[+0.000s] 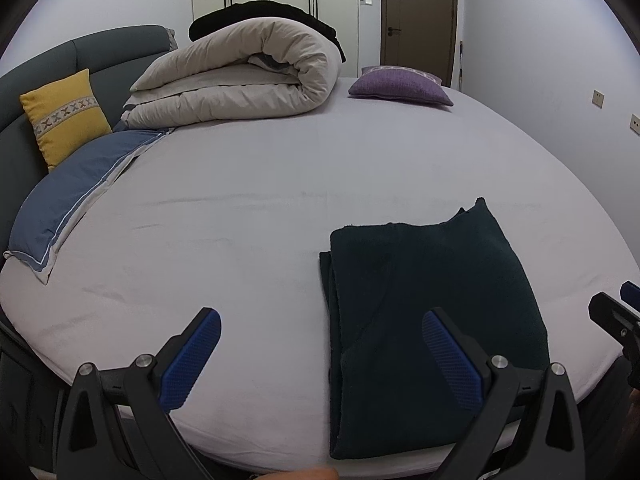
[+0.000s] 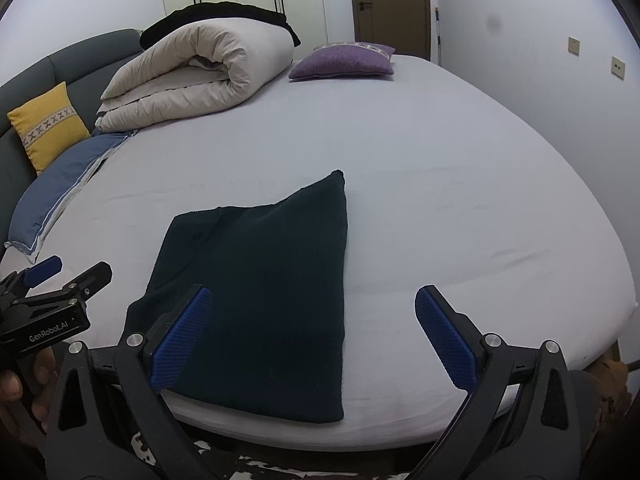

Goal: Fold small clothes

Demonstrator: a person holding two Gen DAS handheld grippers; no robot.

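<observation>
The bed (image 1: 280,184), covered by a pale sheet, stretches away ahead of both hand-held grippers. Far ahead of them a rolled beige duvet (image 1: 240,76) lies on it, a black garment (image 1: 264,12) draped on top. A blue pillow (image 1: 76,196) rests ahead-left of the left hand-held gripper (image 1: 320,356), beside a yellow cushion (image 1: 64,116); a purple cushion (image 1: 400,86) sits far ahead. The folded dark sweater (image 2: 264,292) lies flat at the near edge of the bed, between the two hand-held grippers, under the left one's right finger and the left finger of the right hand-held gripper (image 2: 314,336). Both have their jaws spread wide, holding nothing.
</observation>
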